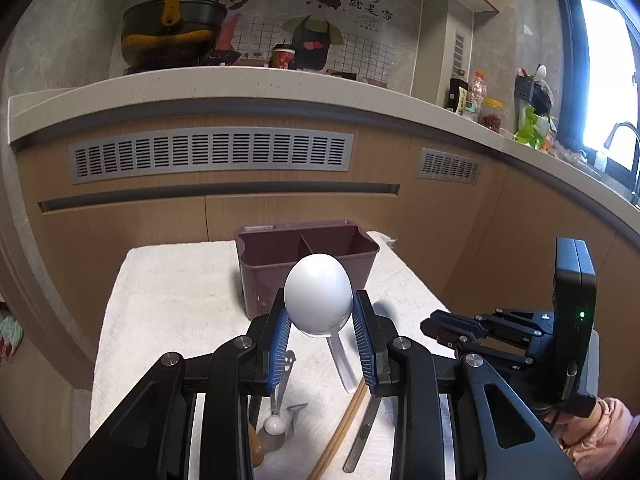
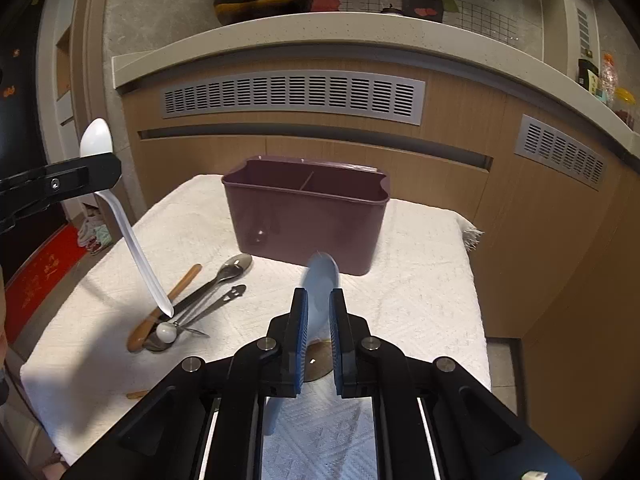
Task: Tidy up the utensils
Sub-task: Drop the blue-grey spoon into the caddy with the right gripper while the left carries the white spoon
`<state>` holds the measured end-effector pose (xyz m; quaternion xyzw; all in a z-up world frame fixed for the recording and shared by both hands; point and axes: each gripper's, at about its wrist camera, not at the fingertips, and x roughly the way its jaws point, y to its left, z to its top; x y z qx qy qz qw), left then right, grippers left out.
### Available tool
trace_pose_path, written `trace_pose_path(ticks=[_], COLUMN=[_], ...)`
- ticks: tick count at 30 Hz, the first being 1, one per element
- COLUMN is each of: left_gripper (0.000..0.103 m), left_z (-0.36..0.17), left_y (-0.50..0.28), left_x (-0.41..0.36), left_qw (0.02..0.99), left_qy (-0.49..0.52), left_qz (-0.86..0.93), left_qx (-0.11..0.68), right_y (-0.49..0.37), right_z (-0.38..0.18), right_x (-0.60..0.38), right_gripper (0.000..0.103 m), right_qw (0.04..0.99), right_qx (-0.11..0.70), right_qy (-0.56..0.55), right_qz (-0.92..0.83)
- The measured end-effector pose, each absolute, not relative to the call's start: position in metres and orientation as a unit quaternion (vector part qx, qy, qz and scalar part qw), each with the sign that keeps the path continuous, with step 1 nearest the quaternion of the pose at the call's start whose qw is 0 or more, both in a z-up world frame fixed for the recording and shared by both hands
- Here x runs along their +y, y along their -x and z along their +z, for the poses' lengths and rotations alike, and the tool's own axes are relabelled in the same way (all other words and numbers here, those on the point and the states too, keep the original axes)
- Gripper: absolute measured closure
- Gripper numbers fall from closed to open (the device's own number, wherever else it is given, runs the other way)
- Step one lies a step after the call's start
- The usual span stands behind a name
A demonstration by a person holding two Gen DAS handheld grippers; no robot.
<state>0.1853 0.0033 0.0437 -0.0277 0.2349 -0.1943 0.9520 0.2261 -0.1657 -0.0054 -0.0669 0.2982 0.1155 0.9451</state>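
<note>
Nearest the left wrist camera, the left gripper (image 1: 319, 322) is closed on a white spoon (image 1: 318, 294): its blue pads (image 1: 282, 334) press the sides of the bowl, which stands up between them, while the handle hangs down and back toward the table. In the right wrist view the same spoon is lifted clear of the cloth, bowl uppermost, its handle slanting down with the tip just above the other utensils.

The right gripper (image 2: 319, 320) is clamped narrowly on a pale blue spoon (image 2: 320, 280), the bowl sticking out past the fingertips and blurred, the handle running back under the jaws.

Both grippers are above a table covered by a white cloth (image 2: 420, 280). On the cloth, to the left, lies a loose heap: a metal spoon (image 2: 224, 274), a wooden-handled utensil (image 2: 176, 294), a slim metal piece with a cut-out smiling face (image 2: 224, 298) and a small white ball-ended piece (image 2: 166, 332). The left wrist view also shows wooden chopsticks (image 1: 344, 428) below the left gripper.

Farther out, at the far side of the cloth, stands a dark purple utensil holder (image 2: 306, 220), upright, divided into two compartments; no utensil shows above its rim. Behind it run wooden cabinet fronts with grey vent grilles (image 2: 294, 96) and a pale countertop (image 2: 320, 34) carrying a black pot (image 1: 172, 36).
</note>
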Motion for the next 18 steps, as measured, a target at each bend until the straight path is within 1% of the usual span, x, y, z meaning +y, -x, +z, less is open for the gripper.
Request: trace_pose_path(ticks=[5,7,9,10,16,17,18], left_gripper=[0.071,0.071,0.071,0.071,0.071,0.071,0.071], left_z=[0.047,0.045,0.043,0.041,0.030,0.027,0.025], left_y=[-0.183,-0.183,-0.183,-0.183,-0.189,-0.190,-0.192], left_x=[0.005,0.007,0.009,0.011,0.019,0.021,0.023], left_qw=[0.953,0.953,0.953,0.953,0.951,0.951,0.949], left_qy=[0.023,0.024,0.026,0.027,0.030,0.032,0.035], left_qz=[-0.189,-0.186,-0.183,-0.181,-0.168,-0.167,-0.167], left_qx=[0.234,0.237,0.241,0.243,0.256,0.259,0.264], right_y=[-0.229,-0.236,-0.251,-0.259,-0.319,-0.328,-0.335], right_z=[-0.010,-0.017,-0.027,-0.032,-0.074,-0.081,-0.089], right_x=[-0.170,-0.171,-0.173,-0.172,-0.147,-0.143,-0.138], right_gripper=[0.093,0.081,0.038,0.035,0.036,0.039,0.050], right_qw=[0.943,0.935,0.928,0.926,0.906,0.900,0.893], right_qx=[0.310,0.330,0.351,0.359,0.415,0.428,0.441], right_qy=[0.066,0.057,0.038,0.034,0.048,0.047,0.049], right_qz=[0.105,0.120,0.120,0.115,0.070,0.069,0.070])
